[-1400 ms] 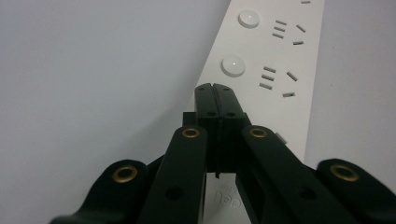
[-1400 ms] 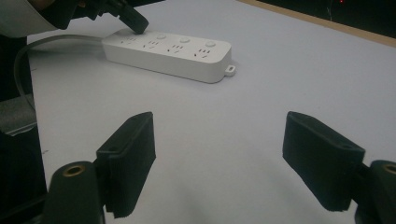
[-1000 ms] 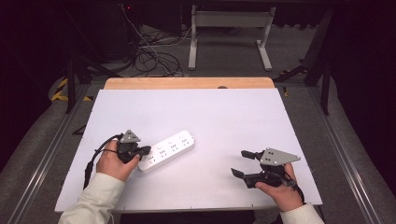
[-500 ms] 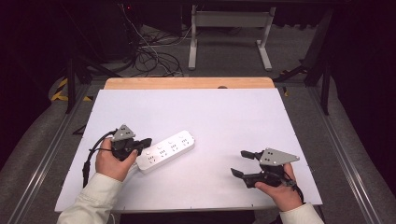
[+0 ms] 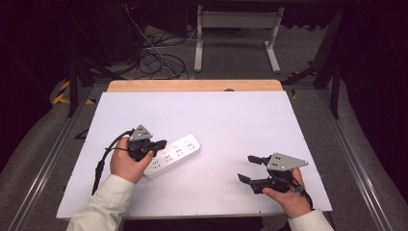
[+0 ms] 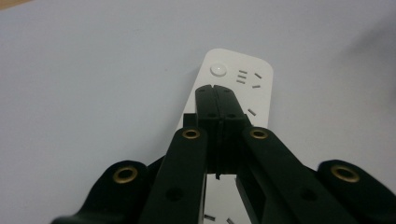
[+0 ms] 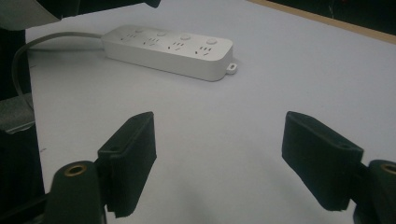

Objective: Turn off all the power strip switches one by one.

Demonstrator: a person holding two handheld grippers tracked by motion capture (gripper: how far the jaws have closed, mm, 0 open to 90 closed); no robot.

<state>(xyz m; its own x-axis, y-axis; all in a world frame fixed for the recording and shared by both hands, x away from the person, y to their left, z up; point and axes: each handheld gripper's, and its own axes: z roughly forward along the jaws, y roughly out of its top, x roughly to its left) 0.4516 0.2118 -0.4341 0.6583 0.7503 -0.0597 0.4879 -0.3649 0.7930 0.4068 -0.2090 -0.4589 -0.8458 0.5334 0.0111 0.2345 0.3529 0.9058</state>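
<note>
A white power strip (image 5: pixel 179 152) lies at an angle on the white table top, left of centre. My left gripper (image 5: pixel 161 143) is shut, jaws pressed together with nothing between them, and its tips sit over the strip's near-left part. In the left gripper view the shut gripper (image 6: pixel 216 91) covers the middle of the power strip (image 6: pixel 243 77), whose round button and sockets show just beyond the tips. My right gripper (image 5: pixel 246 168) is open and holds nothing at the front right, well apart from the strip. Past the right gripper (image 7: pixel 224 140), the power strip (image 7: pixel 168 46) shows its grey cord (image 7: pixel 25 51).
The white table top (image 5: pixel 231 120) has a wooden strip (image 5: pixel 192 85) along its far edge. Beyond it, on the dark floor, are a white metal stand (image 5: pixel 235 38) and loose cables (image 5: pixel 154 53). Metal rails run along both sides of the table.
My left gripper has shifted a little forward and to the right along the power strip. The right gripper and the strip have stayed where they were.
</note>
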